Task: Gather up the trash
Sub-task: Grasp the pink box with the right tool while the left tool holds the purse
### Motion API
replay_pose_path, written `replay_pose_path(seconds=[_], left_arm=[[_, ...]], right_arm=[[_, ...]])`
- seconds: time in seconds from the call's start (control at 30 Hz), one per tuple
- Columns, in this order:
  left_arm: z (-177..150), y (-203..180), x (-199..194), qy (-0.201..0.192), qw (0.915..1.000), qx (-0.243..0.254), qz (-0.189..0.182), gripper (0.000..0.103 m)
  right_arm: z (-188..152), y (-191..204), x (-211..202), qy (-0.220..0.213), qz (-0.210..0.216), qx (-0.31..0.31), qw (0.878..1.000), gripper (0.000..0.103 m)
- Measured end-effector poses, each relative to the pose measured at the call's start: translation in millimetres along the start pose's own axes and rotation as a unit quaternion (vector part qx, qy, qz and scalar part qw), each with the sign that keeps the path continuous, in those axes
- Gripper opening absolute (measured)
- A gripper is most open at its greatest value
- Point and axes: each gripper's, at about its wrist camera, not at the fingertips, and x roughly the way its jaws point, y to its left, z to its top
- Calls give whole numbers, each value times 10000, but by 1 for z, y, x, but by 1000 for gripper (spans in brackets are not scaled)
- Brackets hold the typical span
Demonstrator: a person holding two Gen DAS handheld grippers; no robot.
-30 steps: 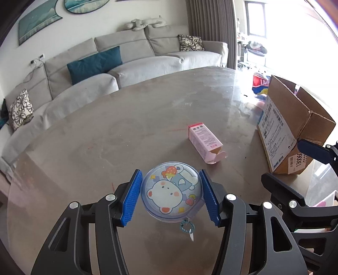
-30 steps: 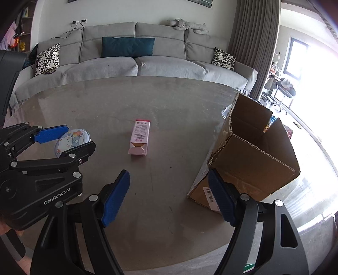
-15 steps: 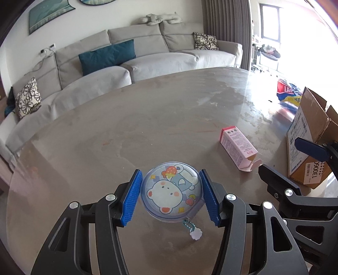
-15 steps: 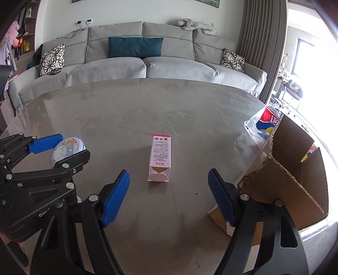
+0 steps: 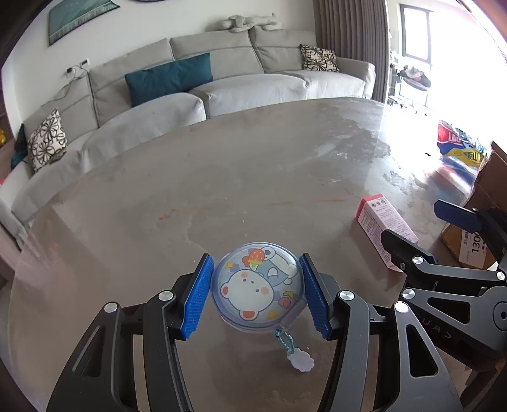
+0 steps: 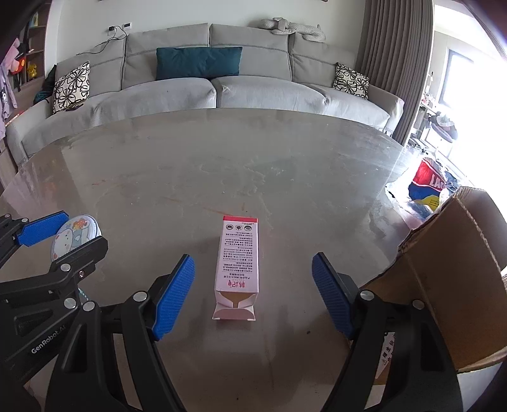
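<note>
— Nearest on the left, what's gripped?
— Left claw [image 5: 255, 294] is clamped on the round cartoon case [image 5: 258, 290].
— And right?
— Right claw [image 6: 253, 293] gapes apart around the pink carton [image 6: 237, 263] lying on the tabletop [image 6: 221, 164]; cardboard box [image 6: 450, 294] right.

A long grey sofa [image 6: 221, 92] runs along the pale wall [image 6: 190, 16] beyond the far edge of the round stone-grey tabletop [image 6: 253, 164], with a teal cushion [image 6: 198, 61] at its middle and a black-and-white patterned cushion [image 6: 71, 85] towards each end. A soft toy [image 6: 290, 27] lies on the sofa's backrest. Brown curtains [image 6: 393, 63] hang beside a bright window [image 6: 459, 79] past the tabletop's right edge, where the daylight washes out.
</note>
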Motion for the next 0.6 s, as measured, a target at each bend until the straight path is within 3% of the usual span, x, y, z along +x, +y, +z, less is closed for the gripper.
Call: replay_pose_path(seconds=[0.33, 0.6], left_arm=[[3, -2, 13, 98, 10000, 6, 16, 57], [5, -4, 19, 221, 9995, 132, -175, 57]], right_arm=[[-2, -5, 14, 209, 145, 111, 9996, 77], [-8, -9, 22, 576, 392, 80, 9975, 44]])
